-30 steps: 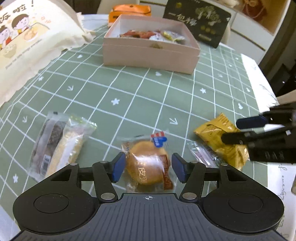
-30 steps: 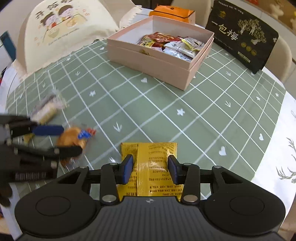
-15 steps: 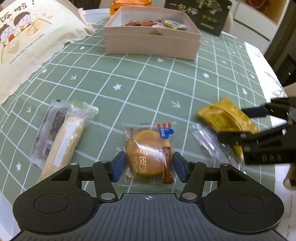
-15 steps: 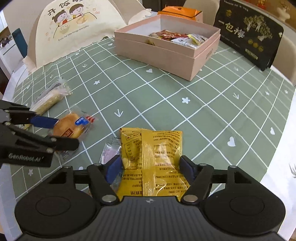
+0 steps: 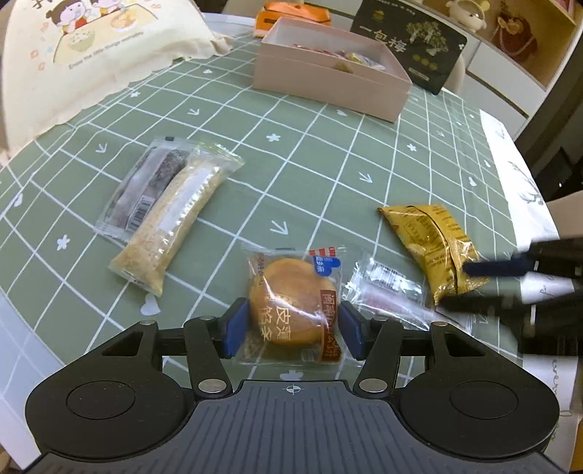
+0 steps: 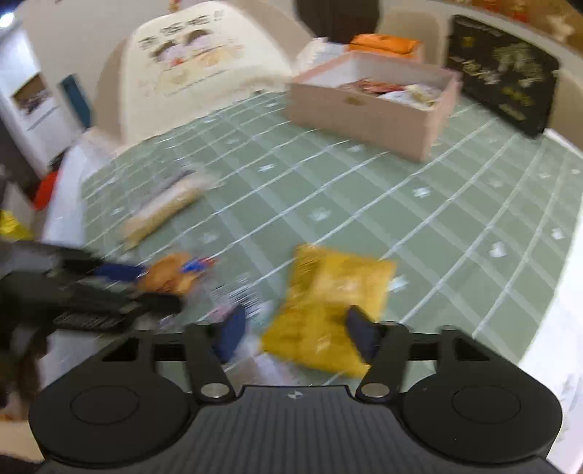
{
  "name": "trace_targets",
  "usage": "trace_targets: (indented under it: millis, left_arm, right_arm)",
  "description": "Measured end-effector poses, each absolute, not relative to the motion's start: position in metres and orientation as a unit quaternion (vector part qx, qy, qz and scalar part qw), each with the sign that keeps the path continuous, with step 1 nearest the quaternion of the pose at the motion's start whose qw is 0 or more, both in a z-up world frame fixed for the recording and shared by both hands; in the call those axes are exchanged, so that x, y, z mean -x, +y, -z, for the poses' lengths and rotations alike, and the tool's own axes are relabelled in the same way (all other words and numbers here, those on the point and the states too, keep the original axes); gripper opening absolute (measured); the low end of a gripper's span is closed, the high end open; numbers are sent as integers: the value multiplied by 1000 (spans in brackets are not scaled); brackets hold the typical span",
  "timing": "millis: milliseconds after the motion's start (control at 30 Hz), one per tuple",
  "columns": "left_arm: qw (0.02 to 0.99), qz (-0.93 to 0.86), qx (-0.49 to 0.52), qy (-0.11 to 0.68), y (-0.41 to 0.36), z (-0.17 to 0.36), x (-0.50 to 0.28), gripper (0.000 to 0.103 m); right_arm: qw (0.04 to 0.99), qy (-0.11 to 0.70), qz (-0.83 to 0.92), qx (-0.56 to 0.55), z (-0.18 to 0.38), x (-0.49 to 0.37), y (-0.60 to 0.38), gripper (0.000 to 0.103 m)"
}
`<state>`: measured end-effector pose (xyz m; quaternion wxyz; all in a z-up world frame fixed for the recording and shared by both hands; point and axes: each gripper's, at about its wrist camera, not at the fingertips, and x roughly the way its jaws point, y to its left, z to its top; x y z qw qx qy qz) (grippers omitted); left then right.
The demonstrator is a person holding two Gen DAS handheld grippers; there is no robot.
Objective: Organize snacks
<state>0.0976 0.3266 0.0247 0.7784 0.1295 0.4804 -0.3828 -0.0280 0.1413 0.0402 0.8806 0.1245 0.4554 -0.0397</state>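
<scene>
My left gripper (image 5: 292,330) is open, its blue pads on either side of a wrapped round pastry (image 5: 291,302) that lies on the green checked cloth. My right gripper (image 6: 297,331) is open around the near end of a yellow snack packet (image 6: 328,310); that view is motion-blurred. The packet also shows in the left wrist view (image 5: 433,248), with the right gripper (image 5: 473,286) at its near end. A clear packet (image 5: 386,295) lies between the pastry and the yellow packet. A pink open box (image 5: 328,73) with several snacks stands at the far side.
Two long wrapped bars (image 5: 164,215) lie left of the pastry. A cream cartoon bag (image 5: 83,54) stands at far left, a black plum box (image 5: 408,40) and an orange pack (image 5: 291,16) behind the pink box. The table edge runs along the right.
Both grippers have pulled back and tilted, so the snacks sit farther out between the fingers. The right wrist view has swung and blurred. The yellow packet has turned a little.
</scene>
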Motion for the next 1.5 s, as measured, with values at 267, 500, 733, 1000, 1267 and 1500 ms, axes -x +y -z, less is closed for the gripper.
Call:
trace_targets:
  millis: [267,500,733,1000,1267,1500]
  left_arm:
    - [779,379,-134,482,325,-24,-98,59]
    - [780,379,-143,477,322,-23,-98,60]
    - [787,396,-166,443,313,-19,-94,66]
    - [786,451,-96,411,304,-65,-124,59]
    - [787,530,0,315,189,-184,-221,62]
    - [805,470,6,363,157,-122,-263,57]
  right_arm:
    - [878,479,6,-13,-21,17,184,37]
    - [866,499,16,-27,-23,13,165,28]
    - [882,452,18,-134,-73,20,130,27]
    - [897,403,65,-171,-113,15,76,27]
    - [892,411,38,-185,-98,27,84,27]
    - [893,411,87,-162,-99,16,74,28]
